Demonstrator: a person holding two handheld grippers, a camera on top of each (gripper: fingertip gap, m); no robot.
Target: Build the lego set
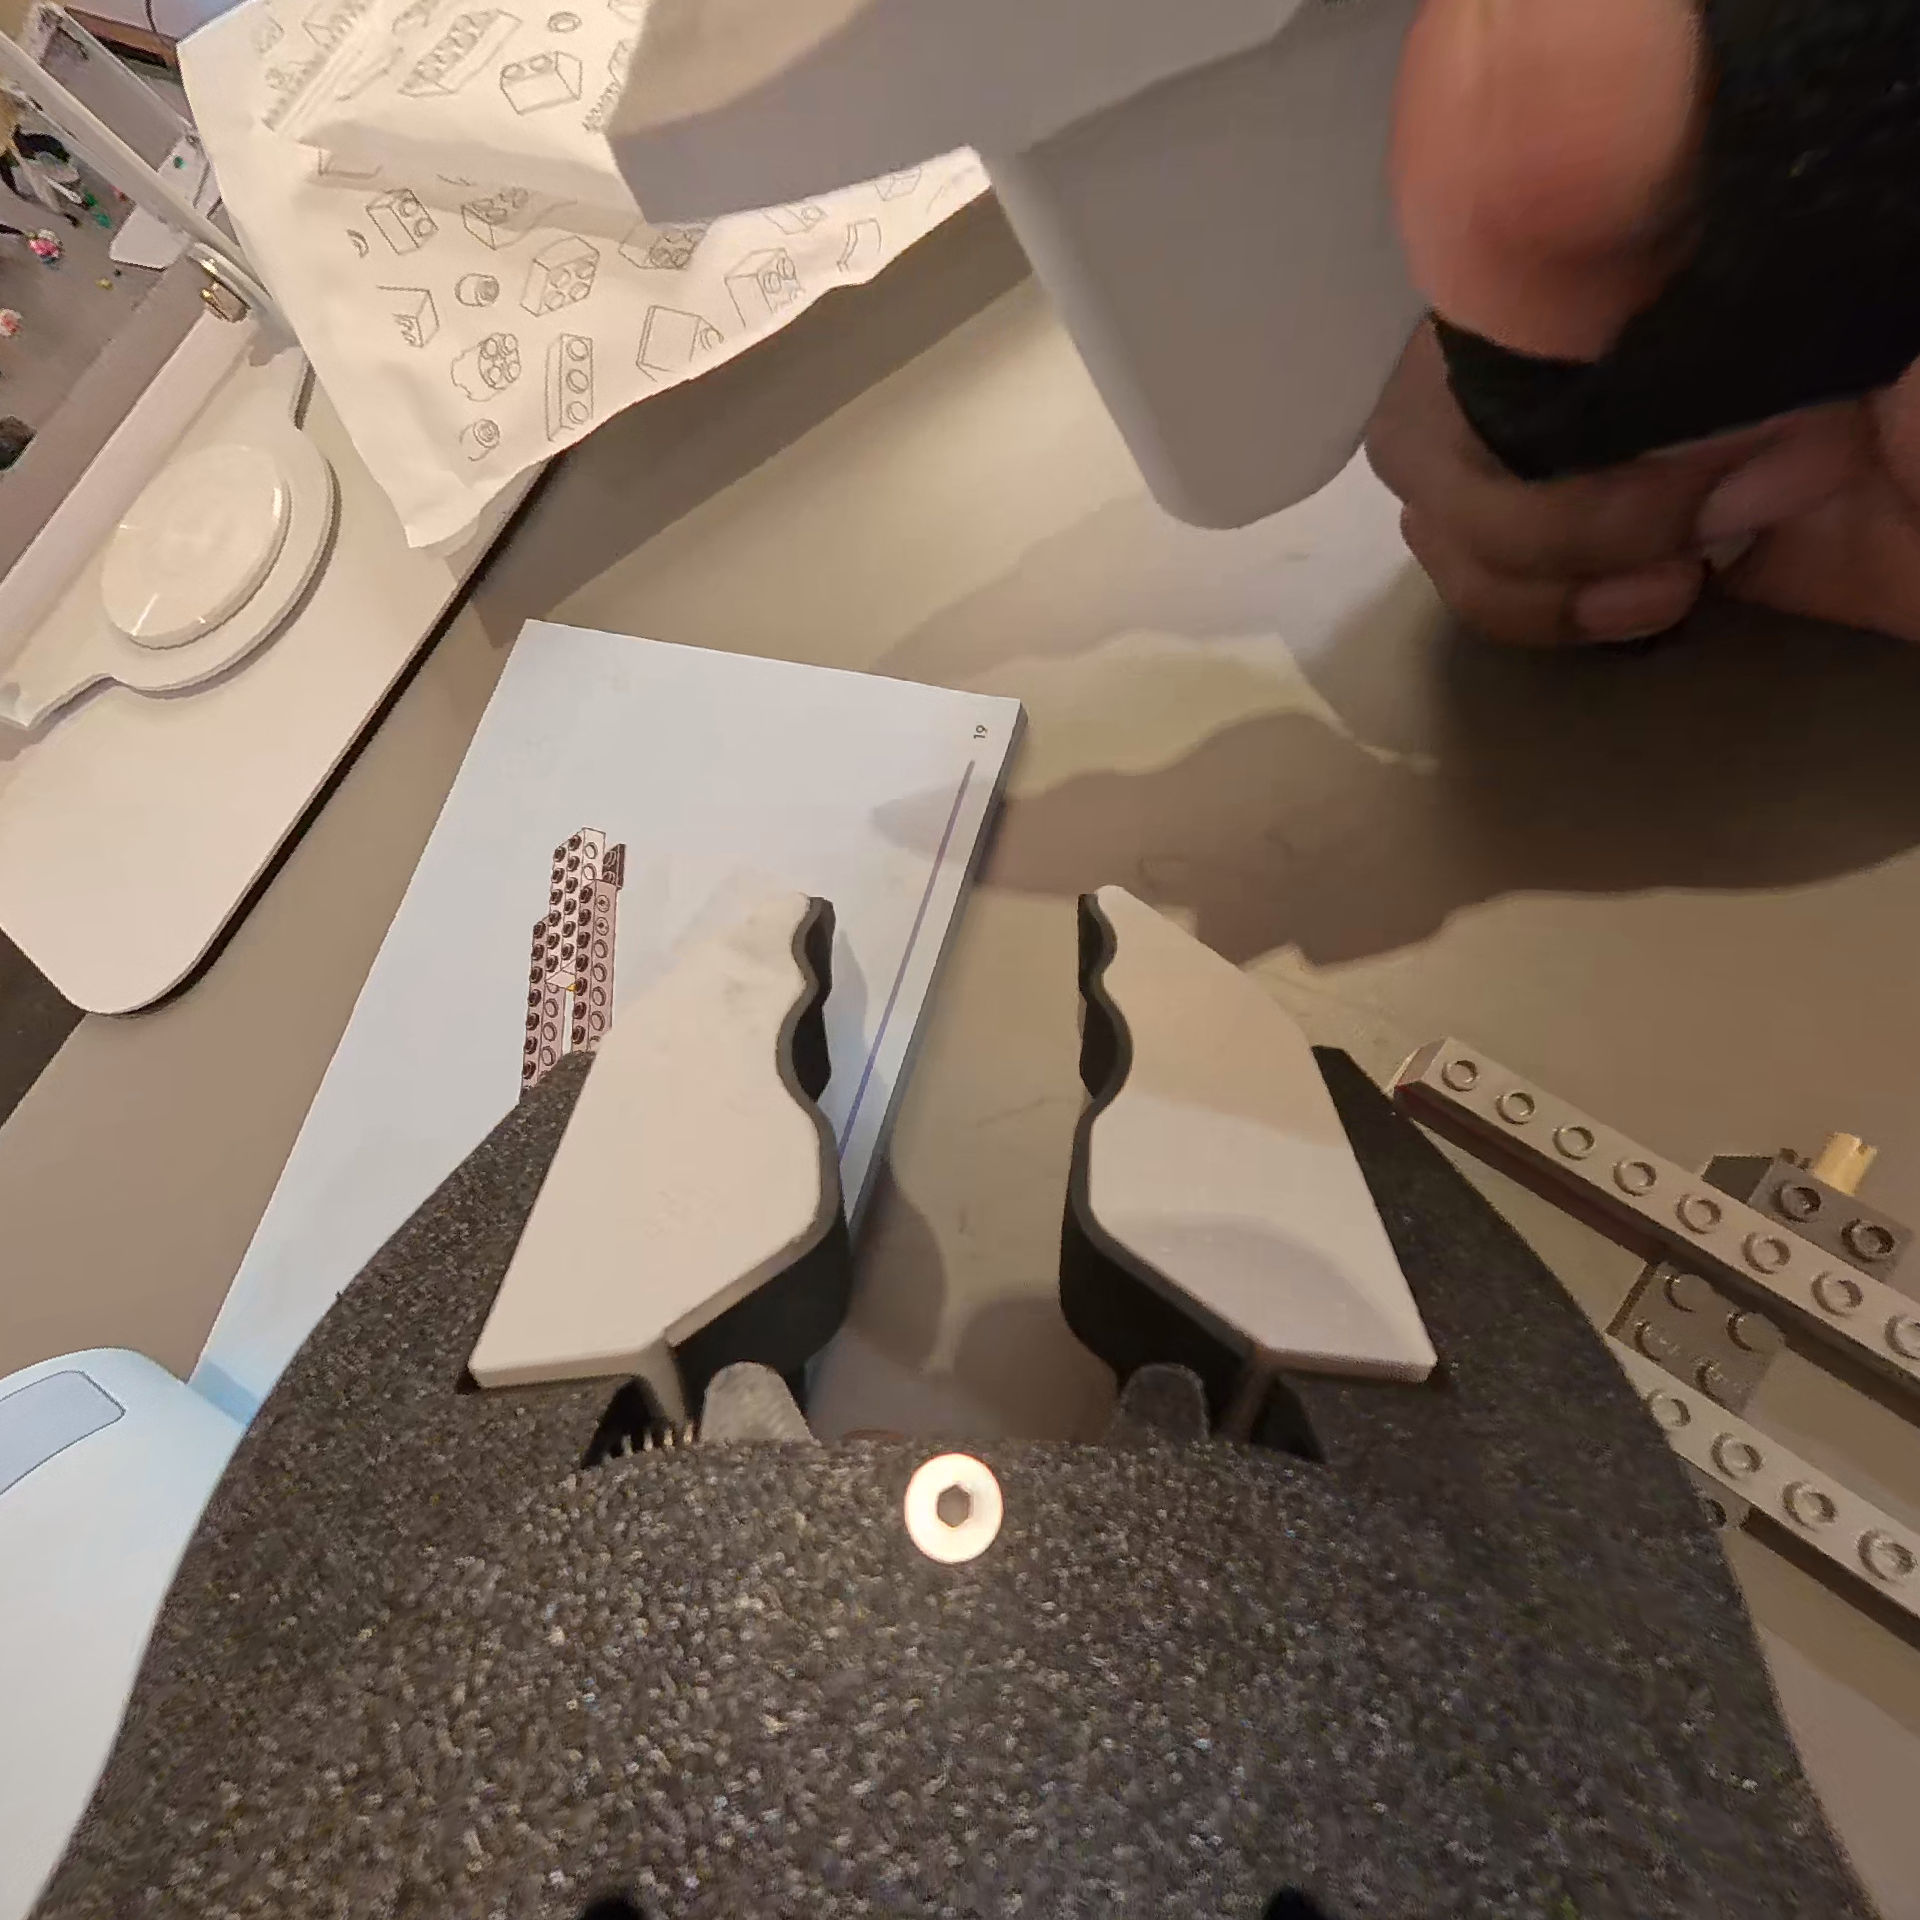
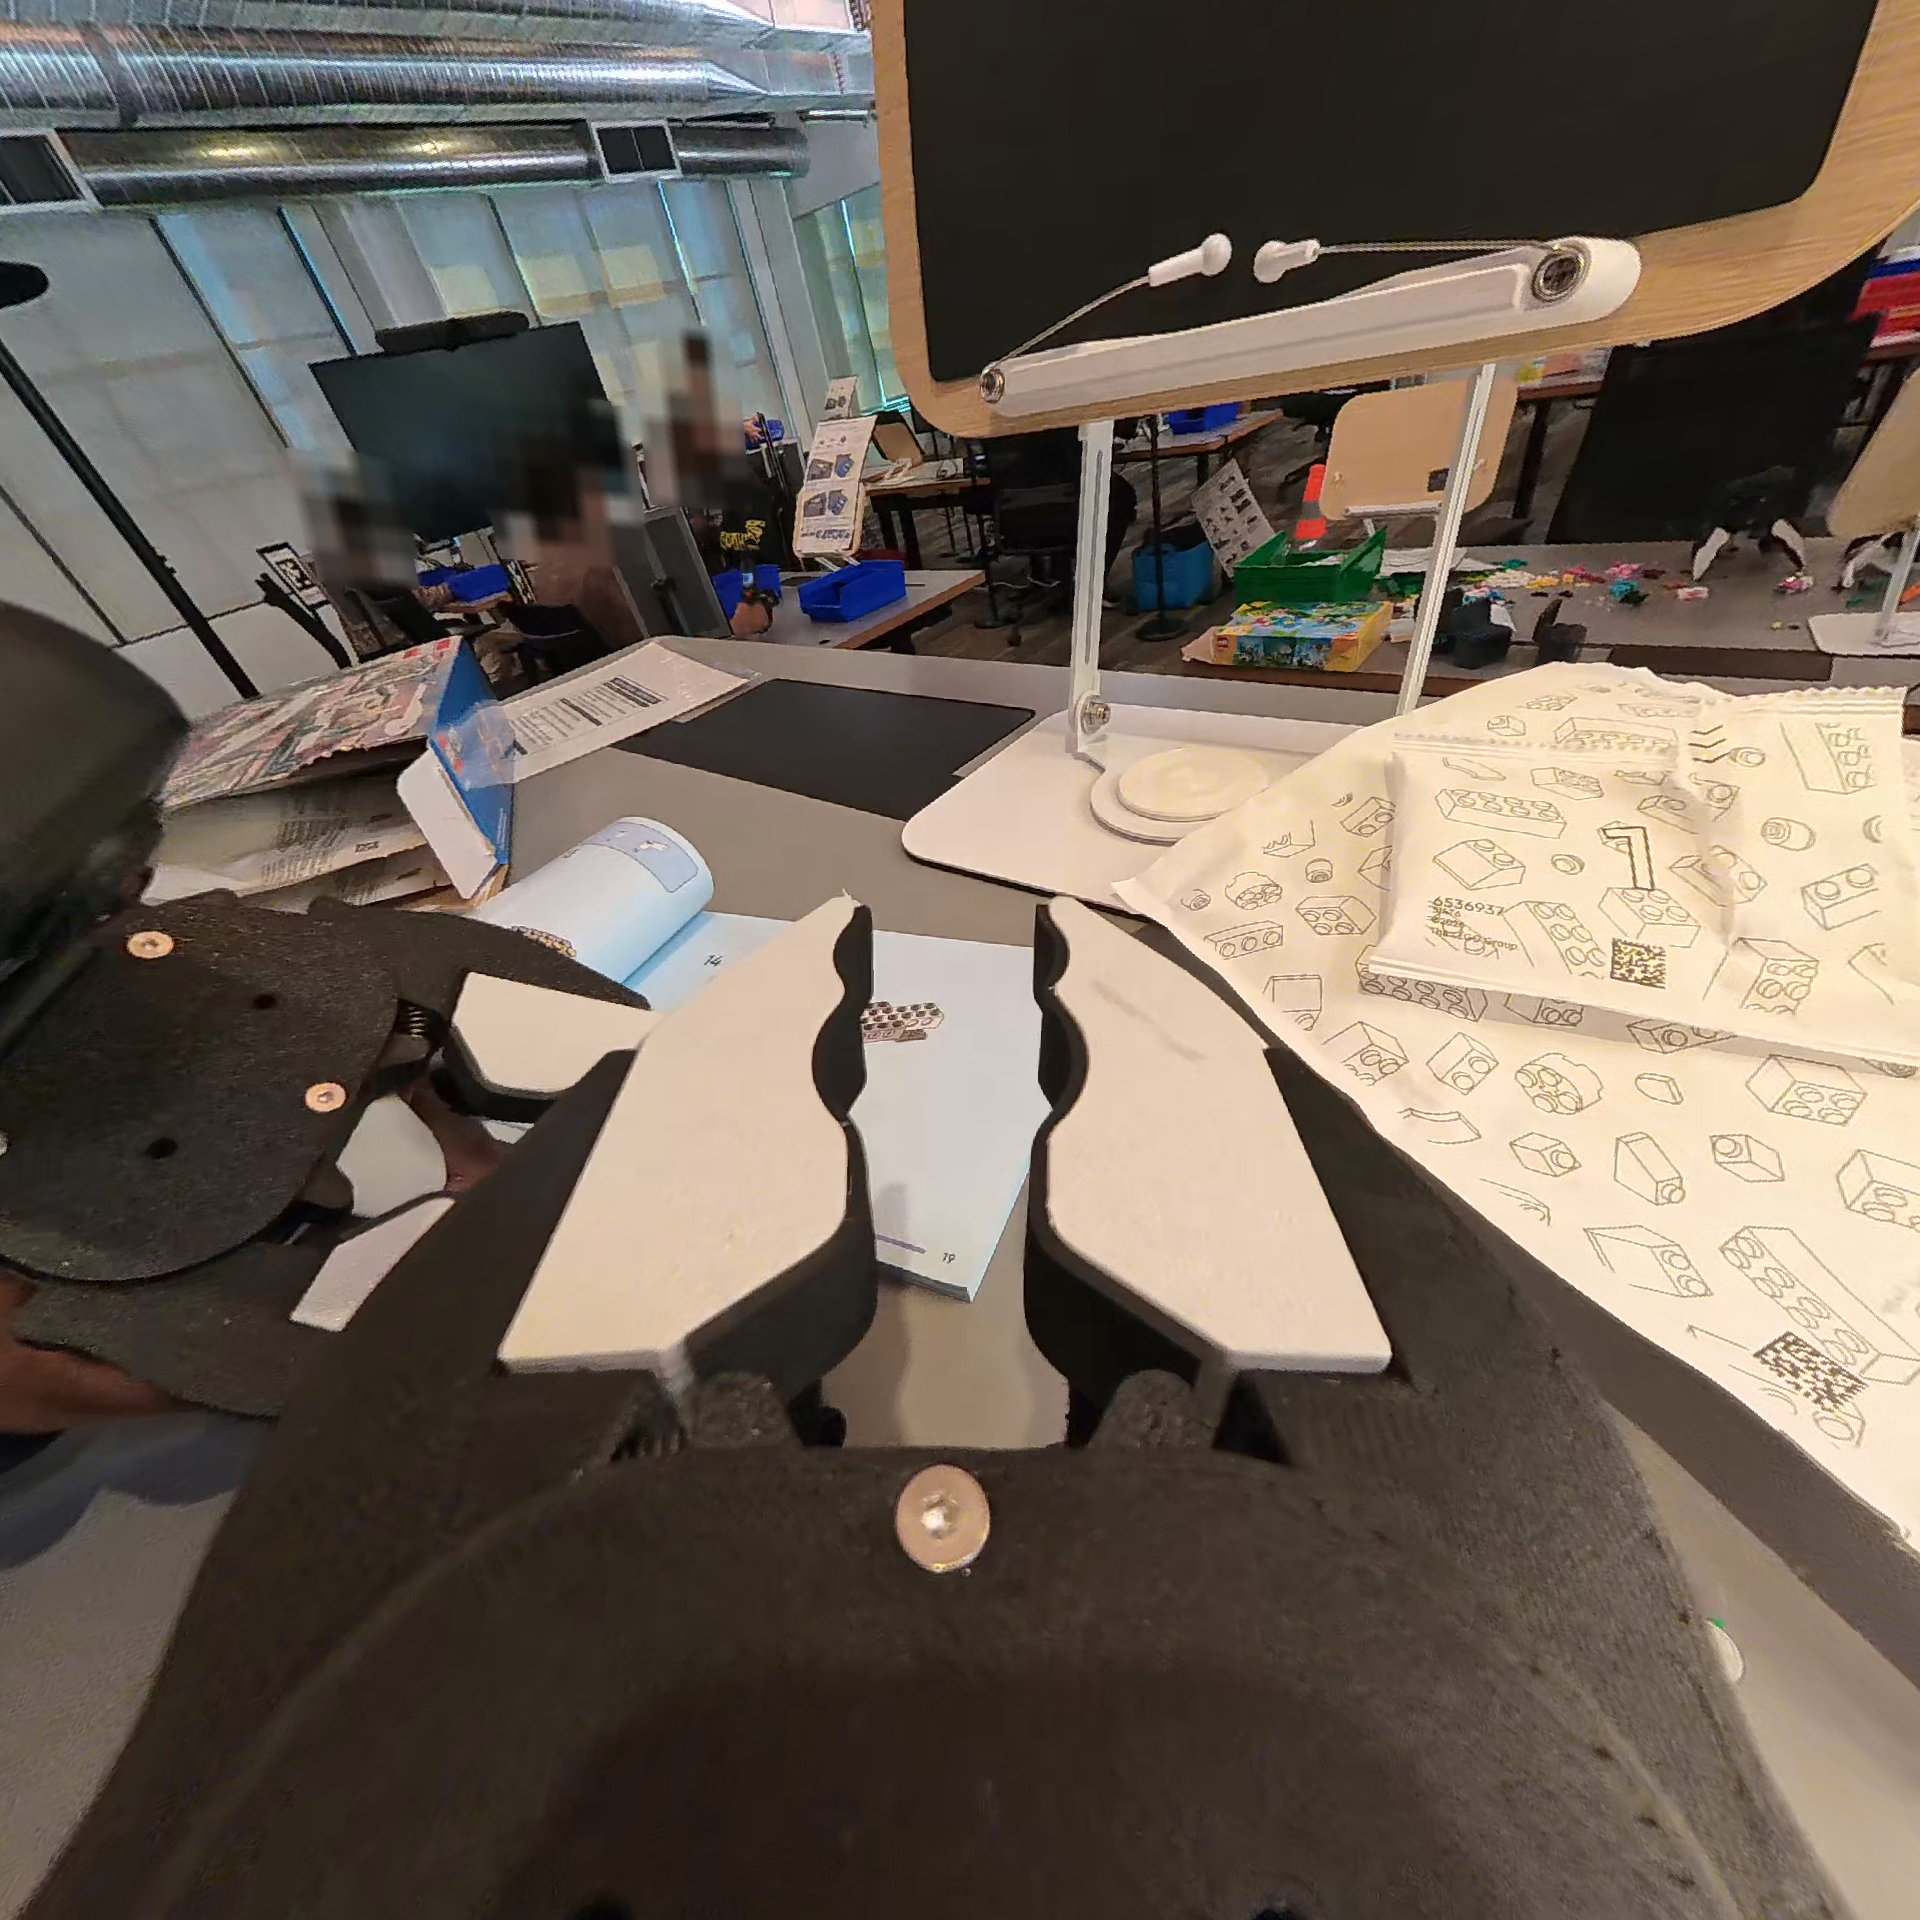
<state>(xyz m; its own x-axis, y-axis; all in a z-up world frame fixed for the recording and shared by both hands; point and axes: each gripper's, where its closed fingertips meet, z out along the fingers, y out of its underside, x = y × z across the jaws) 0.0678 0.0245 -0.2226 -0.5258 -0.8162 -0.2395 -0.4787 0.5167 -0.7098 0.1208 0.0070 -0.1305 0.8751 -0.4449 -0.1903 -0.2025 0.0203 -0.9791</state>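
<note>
Open booklet lies beneath both empty claws.

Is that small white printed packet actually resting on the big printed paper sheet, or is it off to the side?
Touching. The right wrist view shows the small packet lying flat on top of the big printed sheet, its lower edge pressed onto the paper with no gap.

We see our left gripper with its coarse black speckled body, pale grey wavy-edged fingers lined with black pads, one silver hex screw, our right gripper built alike, a black knit glove on our hand
</note>
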